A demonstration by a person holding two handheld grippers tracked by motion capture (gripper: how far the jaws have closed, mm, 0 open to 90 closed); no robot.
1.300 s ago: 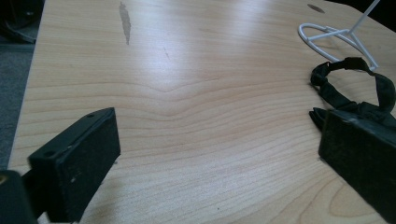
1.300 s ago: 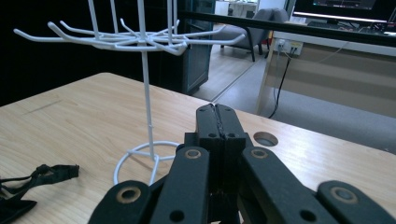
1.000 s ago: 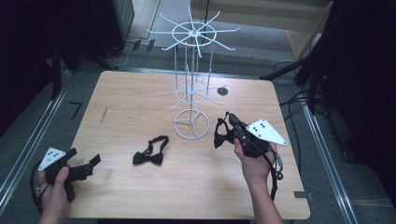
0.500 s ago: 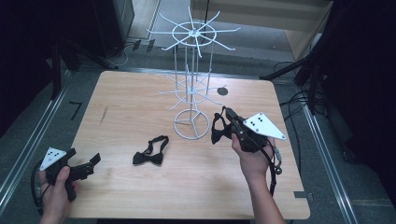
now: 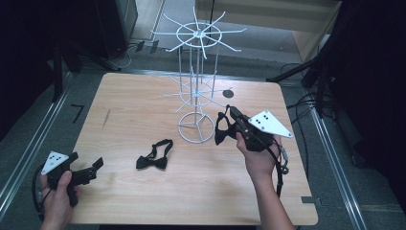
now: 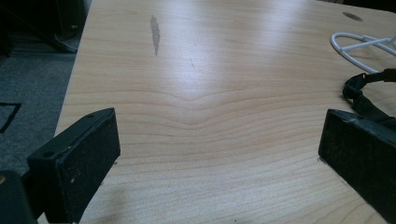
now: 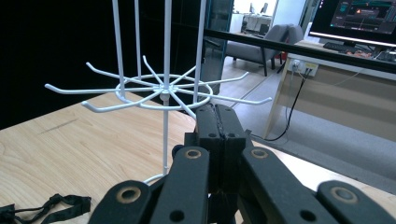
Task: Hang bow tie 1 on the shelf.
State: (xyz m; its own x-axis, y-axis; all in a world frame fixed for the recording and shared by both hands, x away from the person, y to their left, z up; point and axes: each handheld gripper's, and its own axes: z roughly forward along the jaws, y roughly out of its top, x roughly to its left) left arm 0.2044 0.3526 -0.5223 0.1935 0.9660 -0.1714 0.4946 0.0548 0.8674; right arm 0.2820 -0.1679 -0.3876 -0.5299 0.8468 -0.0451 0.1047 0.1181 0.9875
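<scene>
The person's right hand (image 5: 256, 153) reaches in from the bottom edge, forearm angled up and slightly left, wrist raised so the right tongs (image 5: 229, 111) point toward the white wire rack (image 5: 196, 86) near the far middle of the tabletop (image 5: 143, 105). These tongs are clenched: in the right gripper view their two black jaws press flat together, aimed at the rack's lower ring of hooks (image 7: 163, 91). In the high view a black bow tie (image 5: 221, 128) hangs from them, just beside the rack's round base (image 5: 196, 128); the jaws grasp it by a part too small to make out.

The left hand (image 5: 57, 194) rests low at the near left corner, fist wrapped around the handle, with the left tongs (image 5: 88, 165) lying level just over the wood and pointing right. They are released: in the left gripper view the two jaws stand far apart with bare wood between them.

There are two bow ties. The second bow tie (image 5: 153, 158) lies flat on the tabletop with its strap looped behind it, between the two hands, well apart from the left tongs and near the rack's base. There is one rack, carrying two tiers of radiating hooks on thin upright rods. A small dark round spot (image 5: 228, 93) marks the wood behind it.
</scene>
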